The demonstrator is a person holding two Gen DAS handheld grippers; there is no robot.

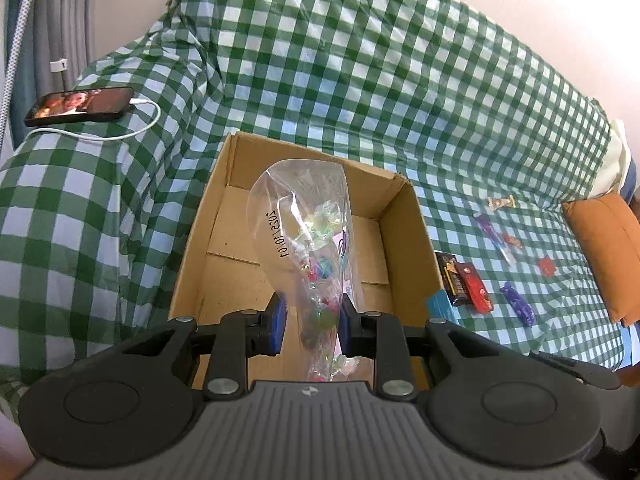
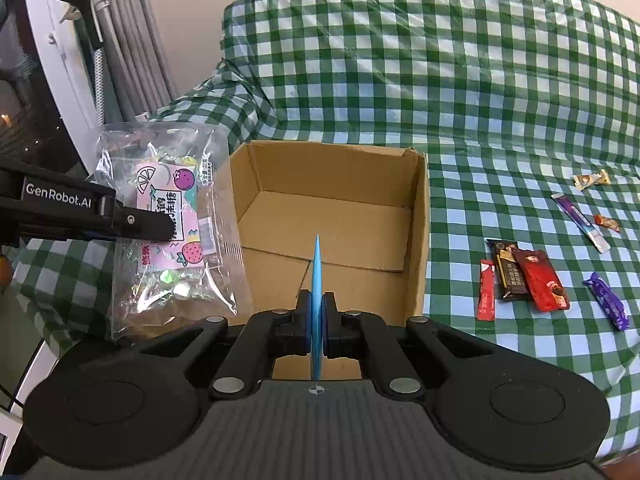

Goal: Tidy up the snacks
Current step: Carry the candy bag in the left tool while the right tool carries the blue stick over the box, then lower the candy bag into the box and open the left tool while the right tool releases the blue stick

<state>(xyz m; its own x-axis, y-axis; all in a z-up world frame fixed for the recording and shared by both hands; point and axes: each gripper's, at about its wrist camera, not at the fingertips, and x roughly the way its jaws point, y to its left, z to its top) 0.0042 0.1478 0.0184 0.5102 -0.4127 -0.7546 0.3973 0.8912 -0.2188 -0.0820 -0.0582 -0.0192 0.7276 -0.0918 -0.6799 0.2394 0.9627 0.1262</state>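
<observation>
An open cardboard box (image 1: 404, 236) (image 2: 418, 216) stands on the green checked cloth. My left gripper (image 1: 312, 328) is shut on a clear bag of wrapped candies (image 1: 308, 232) and holds it over the box; the right wrist view shows the bag (image 2: 168, 220) at the box's left edge, held by the left gripper (image 2: 144, 224). My right gripper (image 2: 317, 320) is shut on a thin blue packet (image 2: 317, 276), edge-on, above the box's near side. Loose snacks lie right of the box: a red stick (image 2: 486, 290), a brown bar (image 2: 508, 272), a red packet (image 2: 540, 280), a purple bar (image 2: 608, 300).
More small snacks lie further right: a purple-white stick (image 2: 580, 222), a small orange candy (image 2: 607, 222), a beige candy (image 2: 591, 179). A phone (image 1: 80, 106) with a white cable lies at the left. An orange cushion (image 1: 608, 256) is at the right edge. Curtains hang at the left.
</observation>
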